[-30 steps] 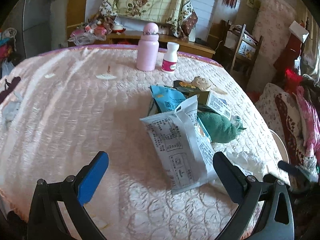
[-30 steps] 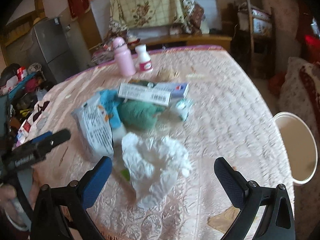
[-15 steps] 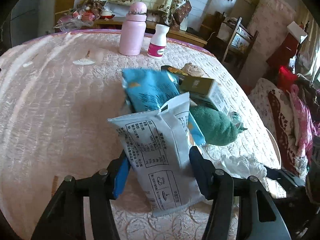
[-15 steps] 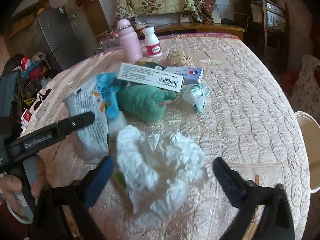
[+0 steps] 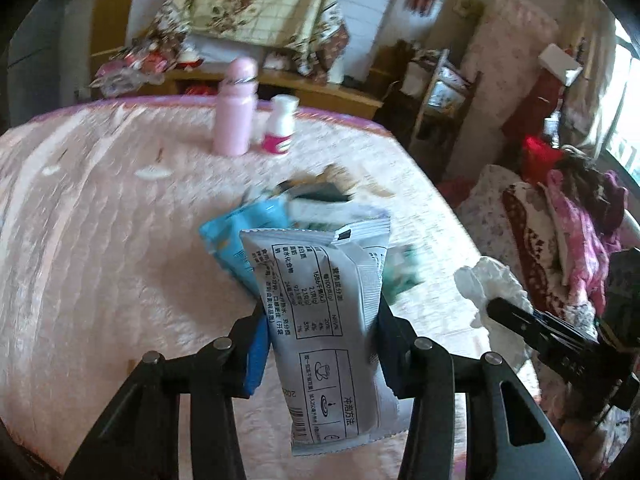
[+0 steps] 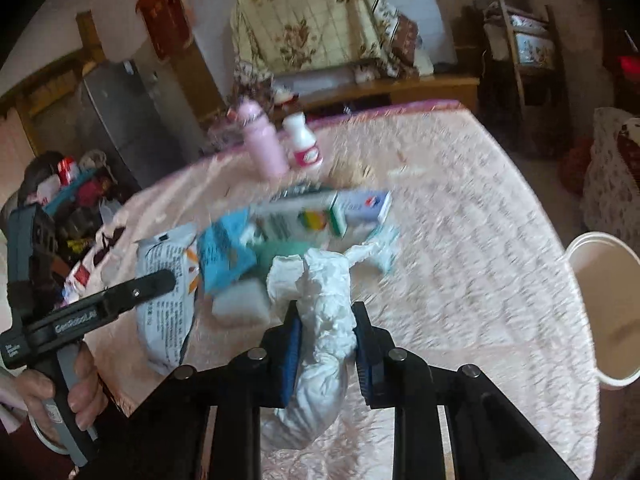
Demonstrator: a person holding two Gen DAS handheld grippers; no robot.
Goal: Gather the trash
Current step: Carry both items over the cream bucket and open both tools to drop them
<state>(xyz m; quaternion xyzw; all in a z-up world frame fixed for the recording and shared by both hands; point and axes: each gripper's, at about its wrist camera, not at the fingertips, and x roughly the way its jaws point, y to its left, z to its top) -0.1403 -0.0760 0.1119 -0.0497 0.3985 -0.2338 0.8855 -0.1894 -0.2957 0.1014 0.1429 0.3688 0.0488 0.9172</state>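
Observation:
My left gripper is shut on a grey-white snack bag with printed text and holds it lifted off the pink quilted table. My right gripper is shut on a crumpled white tissue and holds it above the table. The tissue also shows in the left wrist view, and the bag in the right wrist view. A blue packet, a green cloth, cardboard boxes and a small wrapper lie in a pile mid-table.
A pink bottle and a white bottle with a pink label stand at the far side. A white bin stands off the table's right edge. Chairs and clothes crowd the right of the room.
Both grippers closed: the left on the snack bag, the right on the tissue. Both items have been lifted off the table.

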